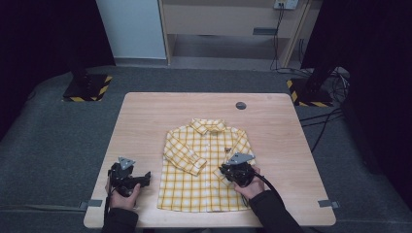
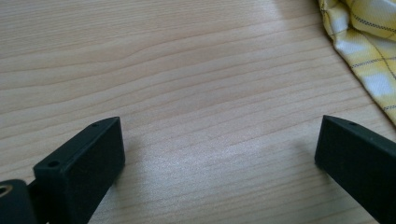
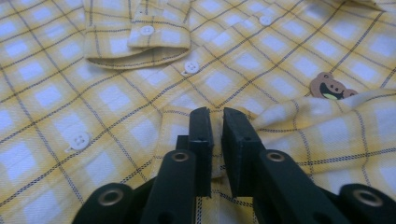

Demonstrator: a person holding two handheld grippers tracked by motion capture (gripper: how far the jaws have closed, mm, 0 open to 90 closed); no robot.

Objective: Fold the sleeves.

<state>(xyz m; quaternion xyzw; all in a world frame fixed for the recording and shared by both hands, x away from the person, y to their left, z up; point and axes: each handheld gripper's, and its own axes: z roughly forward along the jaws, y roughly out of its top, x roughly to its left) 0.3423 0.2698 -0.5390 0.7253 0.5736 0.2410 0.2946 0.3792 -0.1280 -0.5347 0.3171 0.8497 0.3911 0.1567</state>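
Observation:
A yellow plaid shirt [image 1: 204, 187] lies face up on the wooden table [image 1: 155, 116], collar away from me, with its left sleeve folded across the chest [image 3: 140, 42]. My right gripper [image 1: 226, 171] rests on the shirt's right side. Its jaws [image 3: 217, 126] are shut on a raised fold of the right sleeve [image 3: 303, 130], just below a small bear patch [image 3: 329, 87]. My left gripper [image 1: 145, 177] sits low over bare wood to the left of the shirt. It [image 2: 219, 154] is open with nothing between its jaws, and the shirt's edge [image 2: 369, 51] lies off to one side.
A dark round cap [image 1: 241, 105] is set into the table near its far edge. Two stands with yellow-and-black bases [image 1: 87, 87] [image 1: 311, 92] flank the far corners on the grey floor. Cables [image 1: 320, 121] run along the right.

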